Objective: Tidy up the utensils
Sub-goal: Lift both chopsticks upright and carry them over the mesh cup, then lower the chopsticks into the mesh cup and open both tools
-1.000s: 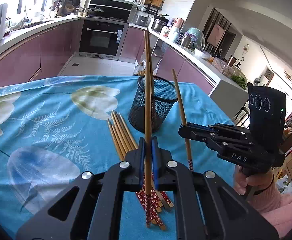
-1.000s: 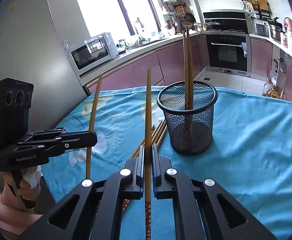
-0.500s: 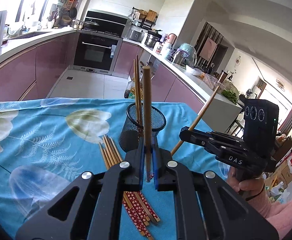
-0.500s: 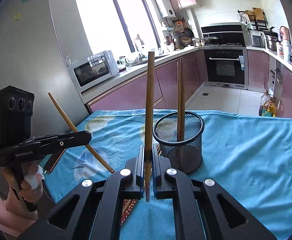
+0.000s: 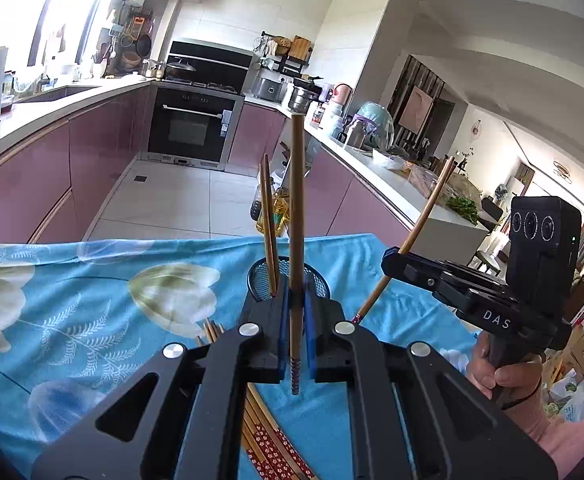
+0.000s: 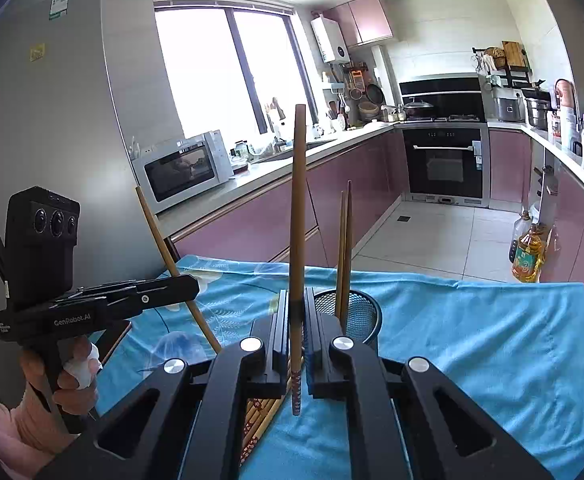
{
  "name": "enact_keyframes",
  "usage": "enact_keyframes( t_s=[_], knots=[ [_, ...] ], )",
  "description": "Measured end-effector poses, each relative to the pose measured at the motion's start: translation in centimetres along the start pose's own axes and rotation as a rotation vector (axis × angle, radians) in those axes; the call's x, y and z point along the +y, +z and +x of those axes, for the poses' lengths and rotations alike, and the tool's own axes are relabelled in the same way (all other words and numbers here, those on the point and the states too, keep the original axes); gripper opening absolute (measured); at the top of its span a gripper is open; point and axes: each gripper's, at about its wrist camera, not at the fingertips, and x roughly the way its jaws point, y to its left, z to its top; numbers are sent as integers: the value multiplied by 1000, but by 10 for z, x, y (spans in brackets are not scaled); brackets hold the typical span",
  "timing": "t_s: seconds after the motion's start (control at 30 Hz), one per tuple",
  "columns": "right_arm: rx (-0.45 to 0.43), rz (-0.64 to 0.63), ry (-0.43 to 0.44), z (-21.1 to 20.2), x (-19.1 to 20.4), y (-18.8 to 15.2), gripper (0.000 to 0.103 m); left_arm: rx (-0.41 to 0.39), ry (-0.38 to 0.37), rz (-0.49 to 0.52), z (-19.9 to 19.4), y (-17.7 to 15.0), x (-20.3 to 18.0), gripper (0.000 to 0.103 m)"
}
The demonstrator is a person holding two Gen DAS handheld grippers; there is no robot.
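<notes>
Left tongs [image 5: 295,312] clamped on one chopstick [image 5: 296,216], held upright, patterned end hanging just below the pads. Right tongs [image 6: 296,320] likewise clamped on a second chopstick [image 6: 297,216], upright in own view, slanted as seen from the left wrist. Both raised clear of the counter [image 6: 471,328] with blue floral cloth. Black mesh holder [image 6: 361,312] just beyond the tongs, two chopsticks [image 6: 344,248] standing inside. Remaining bundle of chopsticks [image 5: 268,444] lying on the cloth beneath the left tongs.
</notes>
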Motion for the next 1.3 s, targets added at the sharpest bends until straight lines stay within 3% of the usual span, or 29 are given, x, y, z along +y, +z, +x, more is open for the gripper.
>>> enact_keyframes(
  t_s=[0.5,0.77,1.07,1.3],
  knots=[
    [-75,-11,-15,-2,-10,38,6,-65,13,62,3,46,-22,7],
    [-69,-22,-45,12,-13,46,6,-84,42,80,12,62,-24,7],
    [7,3,-68,39,-23,37,6,-6,95,105,46,55,-24,7],
    [104,6,-80,56,-27,25,6,85,83,120,72,44,-20,7]
  ],
)
